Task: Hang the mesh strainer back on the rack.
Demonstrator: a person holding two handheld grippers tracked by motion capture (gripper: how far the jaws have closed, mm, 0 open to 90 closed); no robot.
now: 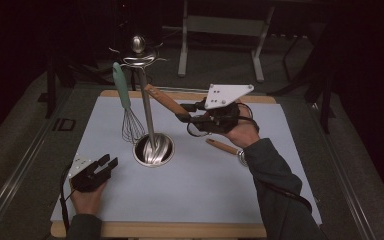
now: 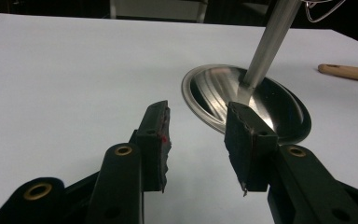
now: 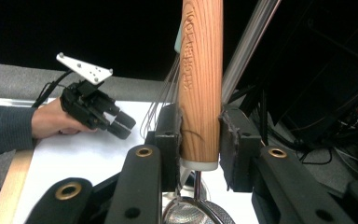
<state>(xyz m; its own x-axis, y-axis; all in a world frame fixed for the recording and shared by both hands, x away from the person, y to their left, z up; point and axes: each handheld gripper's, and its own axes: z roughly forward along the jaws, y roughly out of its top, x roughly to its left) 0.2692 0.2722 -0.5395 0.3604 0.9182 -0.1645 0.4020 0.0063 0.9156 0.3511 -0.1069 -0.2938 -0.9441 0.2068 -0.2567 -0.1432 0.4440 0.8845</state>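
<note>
Count at this frame: 2 grippers, left gripper [image 1: 105, 164] with nothing between its jaws, right gripper [image 1: 184, 113] clamped on a utensil. 3 utensils: 1 wooden-handled strainer [image 3: 199, 70] in the right jaws, 1 whisk [image 1: 128, 107] with a teal handle hung just beyond it, 1 more wooden handle [image 1: 221, 146] lay flat below the right hand. 1 steel stand [image 1: 147, 107] with 1 round base [image 2: 279, 100] ahead of the left jaws. 1 white mat [image 1: 190, 185]

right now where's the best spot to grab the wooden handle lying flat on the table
Grip the wooden handle near its middle, coming straight down from above with the jaws across its width. It lies flat on the table, slim and round, with open space on both long sides.
</note>
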